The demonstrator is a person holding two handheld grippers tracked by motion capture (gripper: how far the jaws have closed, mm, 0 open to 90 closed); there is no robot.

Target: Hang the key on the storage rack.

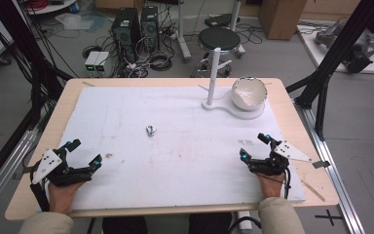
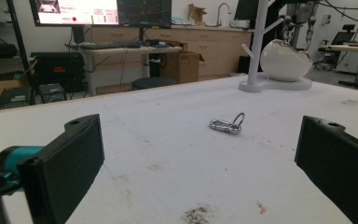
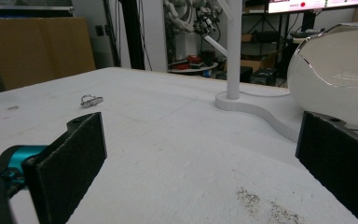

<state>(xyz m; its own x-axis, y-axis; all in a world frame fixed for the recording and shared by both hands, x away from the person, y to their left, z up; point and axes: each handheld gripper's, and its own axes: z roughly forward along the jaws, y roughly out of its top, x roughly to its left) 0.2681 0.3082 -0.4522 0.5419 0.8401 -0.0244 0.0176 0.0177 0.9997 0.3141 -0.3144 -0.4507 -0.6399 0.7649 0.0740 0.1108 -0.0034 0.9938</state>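
A small silver carabiner with a ring lies on the white mat, left of centre; it lies ahead of the left jaws and far off to the left in the right gripper view. A white stand with an upright post and a round white bowl stands at the far right. My left gripper rests near the front left edge, open and holding nothing. My right gripper rests near the front right, open, nothing between its jaws.
The white mat covers a wooden table. Dark smudges mark the mat. Beyond the table stand a black stool, computer towers and floor cables. Black frame struts rise at the right.
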